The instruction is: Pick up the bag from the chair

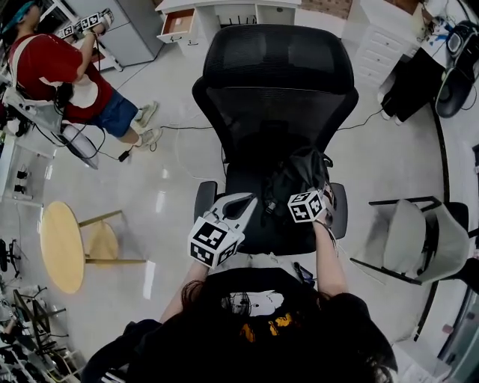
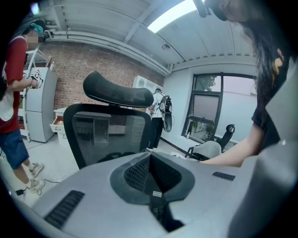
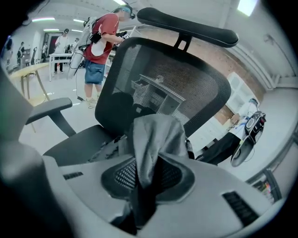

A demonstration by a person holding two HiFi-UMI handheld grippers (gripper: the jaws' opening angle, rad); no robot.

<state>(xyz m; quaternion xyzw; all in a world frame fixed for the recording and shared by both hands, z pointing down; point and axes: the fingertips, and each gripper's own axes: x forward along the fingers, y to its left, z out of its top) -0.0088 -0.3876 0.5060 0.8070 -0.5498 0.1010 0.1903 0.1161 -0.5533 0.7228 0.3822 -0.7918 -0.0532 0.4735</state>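
Observation:
A dark bag [image 1: 298, 178] rests on the right side of the seat of a black mesh office chair [image 1: 277, 82]. My right gripper [image 1: 312, 202] is at the bag's near edge. In the right gripper view it [image 3: 150, 173] is shut on a grey fold of the bag [image 3: 156, 135], which rises from between the jaws; the seat [image 3: 81, 139] lies behind. My left gripper [image 1: 233, 209] hovers over the seat's front left, apart from the bag. In the left gripper view its jaws [image 2: 152, 162] are shut with nothing between them, facing the chair back [image 2: 109, 135].
A person in a red shirt [image 1: 63, 71] stands at the far left. A round wooden table [image 1: 60, 247] is at the left, a grey chair [image 1: 419, 239] at the right, white drawers [image 1: 187, 22] behind. The black chair's armrests [image 1: 203, 202] flank the seat.

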